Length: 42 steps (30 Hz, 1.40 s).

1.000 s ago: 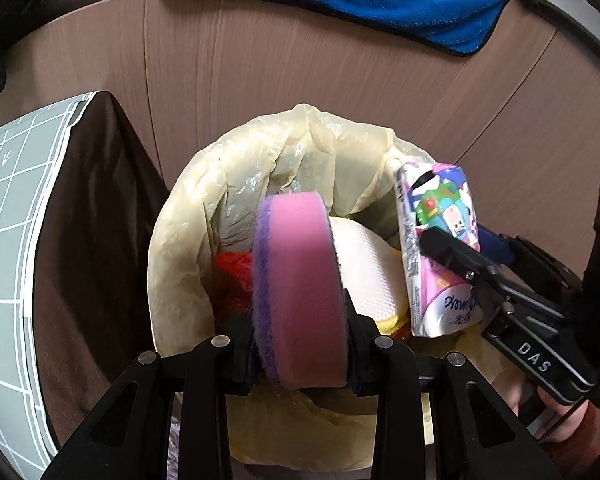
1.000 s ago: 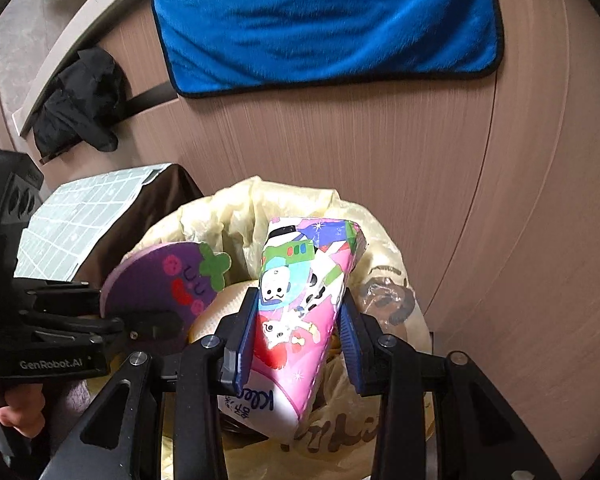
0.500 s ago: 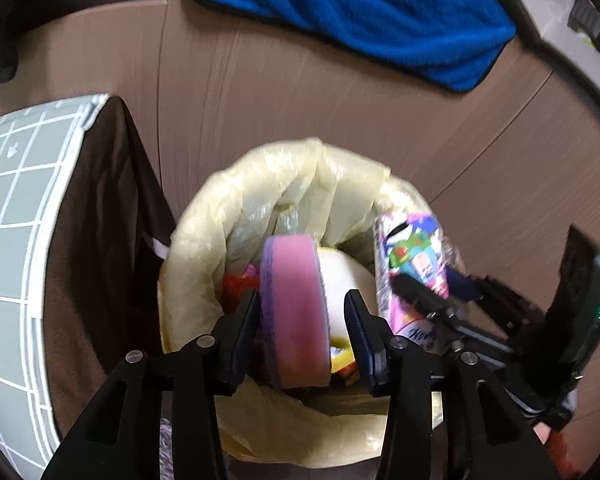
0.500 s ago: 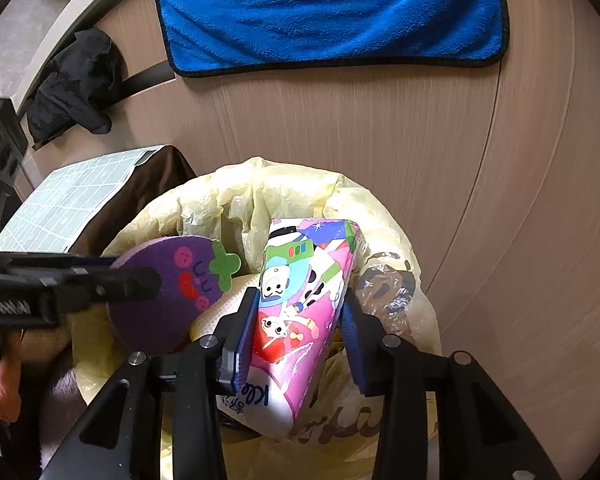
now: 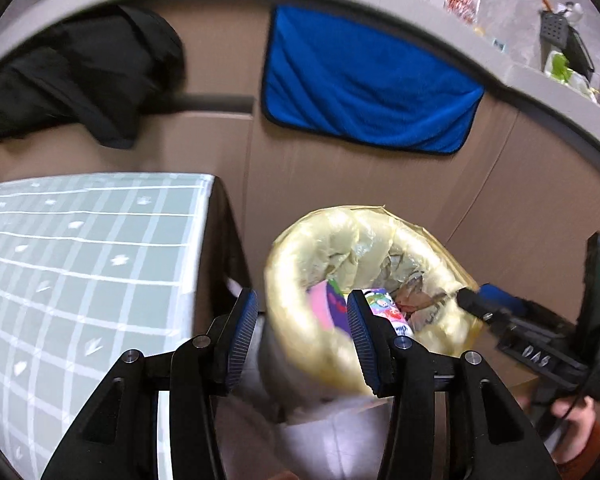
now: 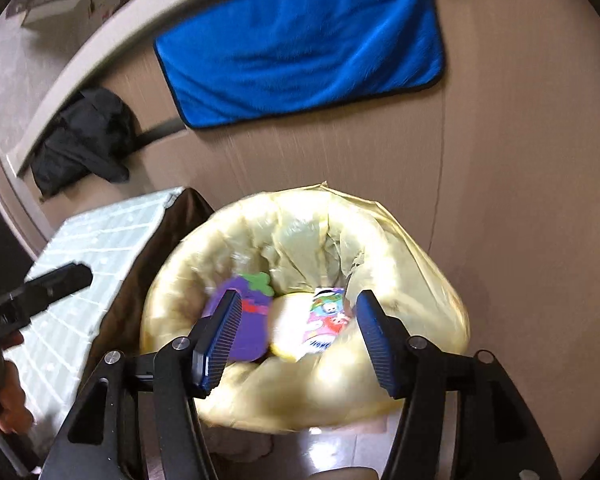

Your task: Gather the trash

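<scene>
Yellow plastic lines the trash bin (image 6: pixel 300 240), and both pieces of trash lie inside it: the purple eggplant-shaped sponge (image 6: pixel 243 320) on the left, the pink cartoon-print tissue pack (image 6: pixel 324 320) beside it. The left gripper (image 5: pixel 302 336) and right gripper (image 6: pixel 295 336) both gape wide with nothing in them, above the rim. To finish cleanly, I'd lift both straight up so no fingertip snags the liner. A checked tablecloth (image 5: pixel 79 260) sits just left; a blue towel (image 6: pixel 300 48) hangs behind.
</scene>
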Tool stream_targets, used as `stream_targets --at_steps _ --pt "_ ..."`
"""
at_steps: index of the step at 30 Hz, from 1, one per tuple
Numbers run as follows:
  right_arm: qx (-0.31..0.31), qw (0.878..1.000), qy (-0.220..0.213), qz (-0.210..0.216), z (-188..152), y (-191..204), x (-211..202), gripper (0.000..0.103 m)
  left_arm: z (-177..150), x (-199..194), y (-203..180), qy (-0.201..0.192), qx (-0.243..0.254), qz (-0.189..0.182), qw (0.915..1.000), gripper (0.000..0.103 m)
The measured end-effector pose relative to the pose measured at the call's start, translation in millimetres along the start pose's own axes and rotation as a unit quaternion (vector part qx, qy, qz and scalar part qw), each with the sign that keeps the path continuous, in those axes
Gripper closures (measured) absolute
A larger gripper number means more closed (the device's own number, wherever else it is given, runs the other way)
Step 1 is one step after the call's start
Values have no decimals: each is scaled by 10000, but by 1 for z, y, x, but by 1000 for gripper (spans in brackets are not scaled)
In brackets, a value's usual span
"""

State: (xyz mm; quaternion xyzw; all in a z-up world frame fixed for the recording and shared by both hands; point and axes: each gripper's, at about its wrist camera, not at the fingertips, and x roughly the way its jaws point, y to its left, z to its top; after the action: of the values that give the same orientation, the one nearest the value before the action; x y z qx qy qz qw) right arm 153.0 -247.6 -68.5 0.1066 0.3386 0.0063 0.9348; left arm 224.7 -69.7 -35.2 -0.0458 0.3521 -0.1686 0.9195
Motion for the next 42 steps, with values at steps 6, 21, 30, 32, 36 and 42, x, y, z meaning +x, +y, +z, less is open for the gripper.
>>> stream_targets --at_steps 6,21,30,32,36,42 --pt "-88 9996 -218 177 -31 48 -78 46 -45 -87 2 -567 474 289 9968 55" --pt "-782 9887 -1277 114 -124 121 -216 46 -131 -228 -11 -1536 510 846 9832 55" --pt "-683 9882 -1367 -42 -135 128 -229 46 -149 -259 -7 -1818 521 1231 9742 55" --pt "-681 9877 -1407 -42 -135 129 -233 46 -151 -259 -9 -1779 605 1187 9750 55" --pt "-768 9862 -1457 -137 -138 134 -239 46 -154 -260 -12 -1791 655 1096 9755 55" --pt "-855 9818 -1668 -301 -140 138 -247 46 -153 -264 -11 -1870 610 1033 9750 55"
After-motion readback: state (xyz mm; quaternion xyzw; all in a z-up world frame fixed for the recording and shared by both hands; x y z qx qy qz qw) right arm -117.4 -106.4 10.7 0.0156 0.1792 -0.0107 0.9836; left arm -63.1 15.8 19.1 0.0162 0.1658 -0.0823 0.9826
